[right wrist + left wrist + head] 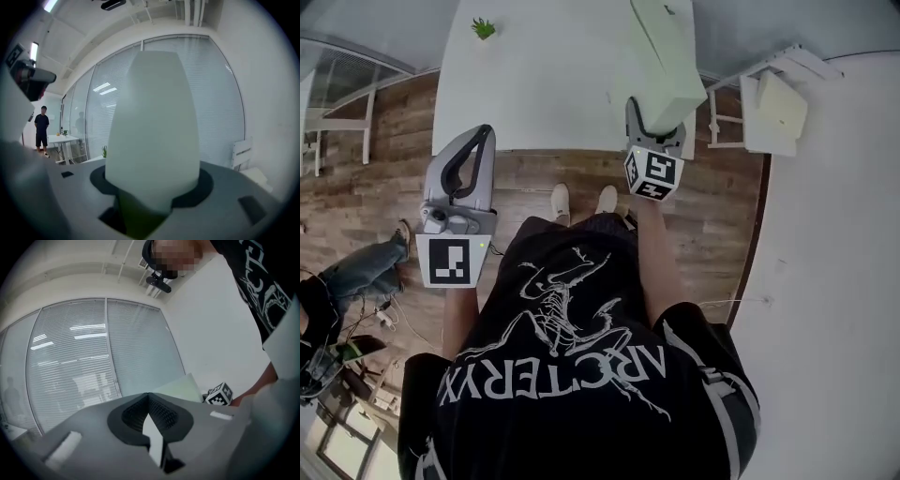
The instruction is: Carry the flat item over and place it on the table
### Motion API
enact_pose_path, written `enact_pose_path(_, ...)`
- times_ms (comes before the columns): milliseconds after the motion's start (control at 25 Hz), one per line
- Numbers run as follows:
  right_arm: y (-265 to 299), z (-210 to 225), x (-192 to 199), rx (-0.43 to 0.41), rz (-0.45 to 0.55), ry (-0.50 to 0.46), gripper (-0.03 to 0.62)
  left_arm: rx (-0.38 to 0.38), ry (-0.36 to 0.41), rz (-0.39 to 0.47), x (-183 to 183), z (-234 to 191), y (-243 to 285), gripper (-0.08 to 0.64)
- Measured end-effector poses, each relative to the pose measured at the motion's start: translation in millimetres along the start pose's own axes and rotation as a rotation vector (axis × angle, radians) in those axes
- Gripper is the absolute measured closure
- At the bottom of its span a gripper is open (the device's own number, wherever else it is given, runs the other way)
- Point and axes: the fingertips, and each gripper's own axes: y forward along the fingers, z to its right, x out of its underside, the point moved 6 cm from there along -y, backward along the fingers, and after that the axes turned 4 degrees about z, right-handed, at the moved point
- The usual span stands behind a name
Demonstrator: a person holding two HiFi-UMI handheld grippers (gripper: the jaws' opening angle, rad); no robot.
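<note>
Between the fingers of our right gripper (654,137) we clamp the pale-green flat board (671,56) above the white table (544,89), not set down; our left gripper (480,141) is closed, empty.

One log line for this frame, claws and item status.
right claw: shut on flat item | left claw: shut, empty | table: item not yet placed

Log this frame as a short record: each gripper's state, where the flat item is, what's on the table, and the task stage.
left gripper: shut, nothing between its jaws, over the wooden floor
right gripper: shut on the flat item
flat item: pale green slab, gripped at its lower end, held in the air, overlapping the table's near edge in the head view
table: white, with a small plant near its far left corner
task stage: item at the table, not yet set down
</note>
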Motion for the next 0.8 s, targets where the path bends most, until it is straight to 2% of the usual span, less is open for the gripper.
enact_pose_path(320,36.1,-6.6,31.6,-0.029,0.042,-0.080,0.311,-0.008,0.014,-0.041,2.7,-4.6,-0.4,0.551)
enact_pose_path(520,50.4,-0.9,54.1,-0.023,-0.010,-0.064,0.311,-0.015,0.028,-0.040,1.4,-4.0,1.9,0.551)
enact_pose_path(800,55.9,-2.8,56.0,-0.073,-0.108,-0.078,0.302,-0.031,0.019,-0.042,4.1,-3.0,-1.3,0.551)
